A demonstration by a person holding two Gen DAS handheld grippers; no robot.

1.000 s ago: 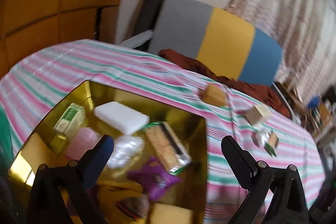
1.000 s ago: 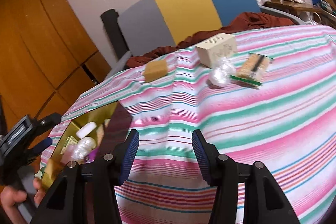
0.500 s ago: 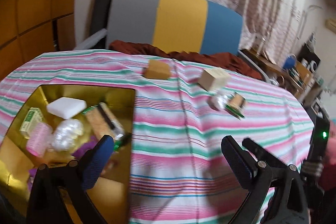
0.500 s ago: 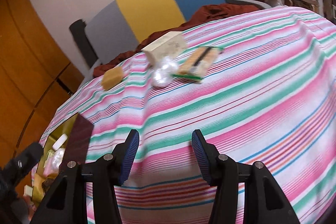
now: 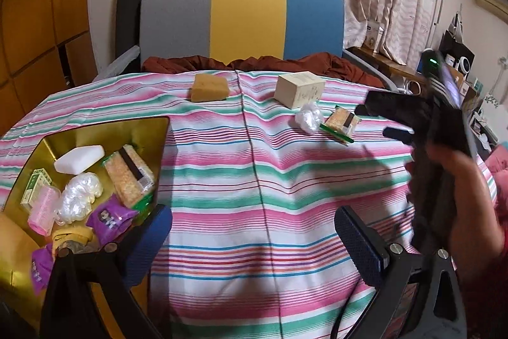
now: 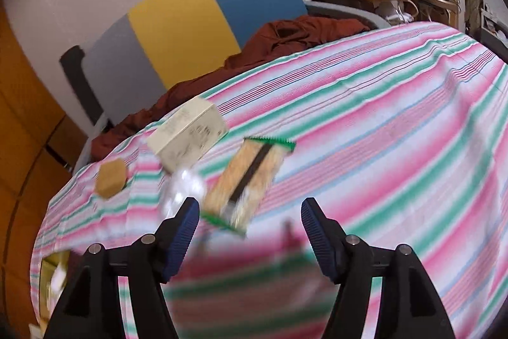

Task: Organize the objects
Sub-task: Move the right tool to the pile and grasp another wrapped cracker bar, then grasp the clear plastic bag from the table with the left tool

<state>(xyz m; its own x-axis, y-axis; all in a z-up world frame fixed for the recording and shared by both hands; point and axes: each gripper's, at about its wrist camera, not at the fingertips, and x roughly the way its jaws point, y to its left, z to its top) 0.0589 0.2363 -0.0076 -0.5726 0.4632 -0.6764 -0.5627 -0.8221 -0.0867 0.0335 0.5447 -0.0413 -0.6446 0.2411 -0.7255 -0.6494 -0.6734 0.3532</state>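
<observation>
The right claw hangs empty, its jaws just widened, pointed down at the cracker pack that lies flat on the striped tabletop, touching the clear wad and just in front of the cream box. The pack looks light, its film slick and crinkly and the crackers brittle, so I would pinch it gently across its short width near the middle, clear of the green sealed ends. The left claw is spread and empty near the gold tray, where sorted things already lie.
</observation>
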